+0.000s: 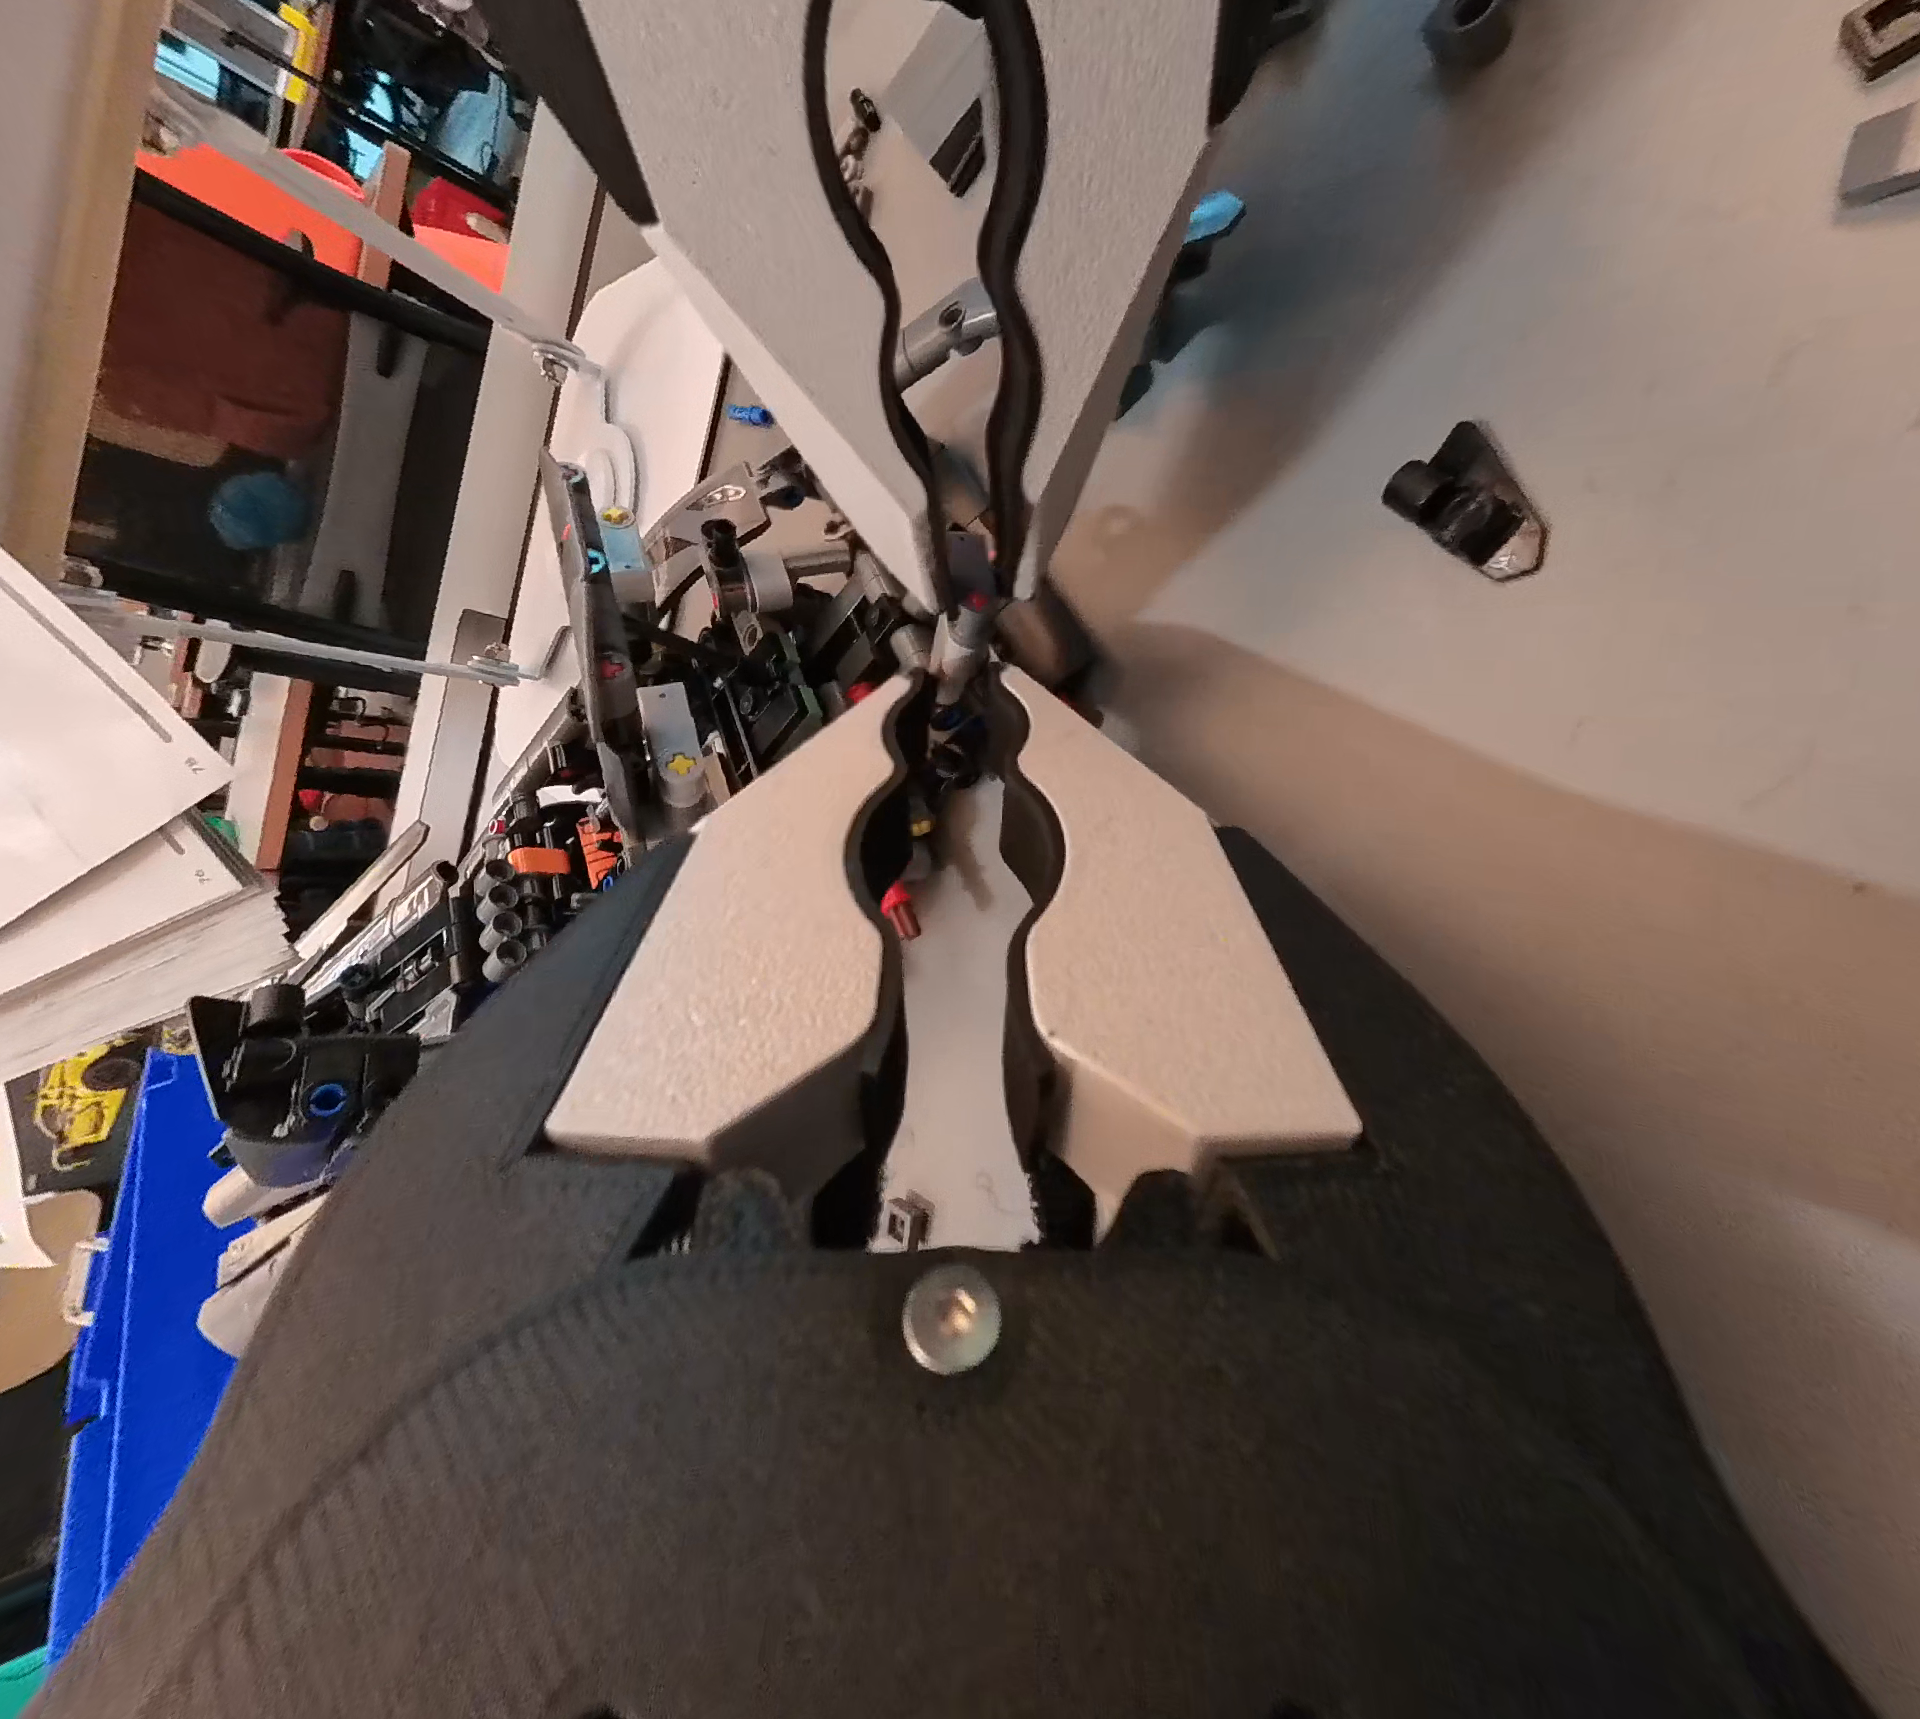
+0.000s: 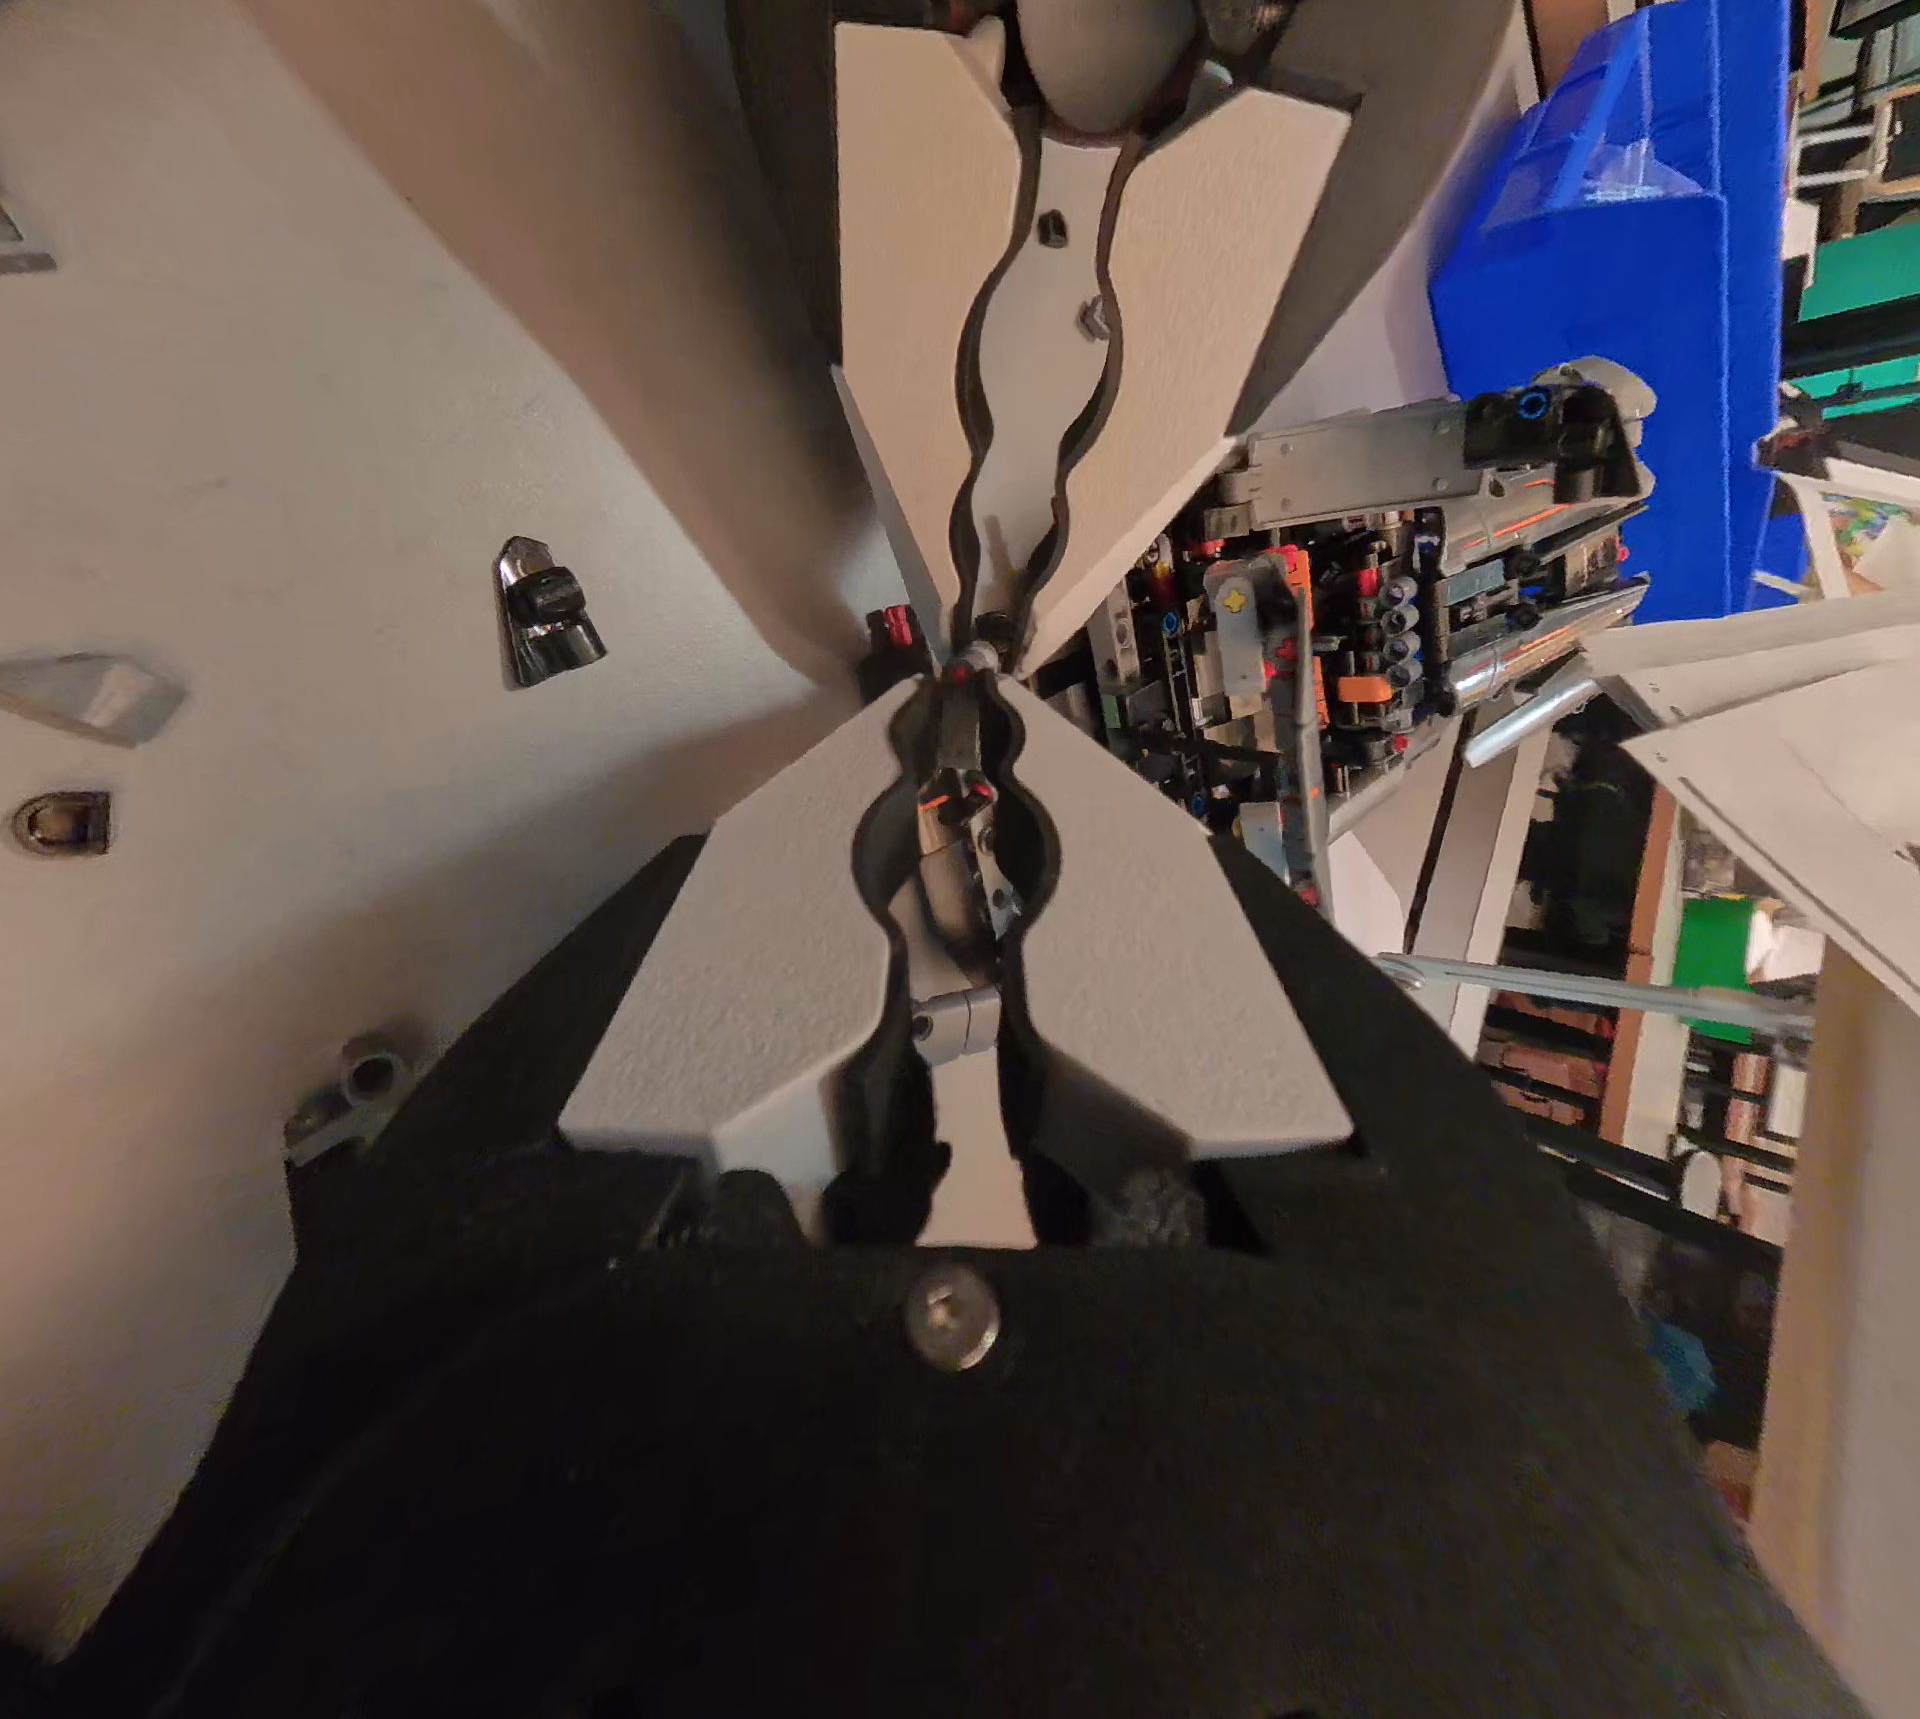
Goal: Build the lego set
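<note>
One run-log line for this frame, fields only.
left hand-held gripper: shut on grey piece | right hand-held gripper: shut on same piece | grippers tip to tip | model beside

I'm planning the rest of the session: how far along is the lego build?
Done: a large, dense model already stands assembled. In hand: the left gripper and right gripper meet tip to tip on a small grey piece. Left: loose parts on the table, such as a black piece.
</note>
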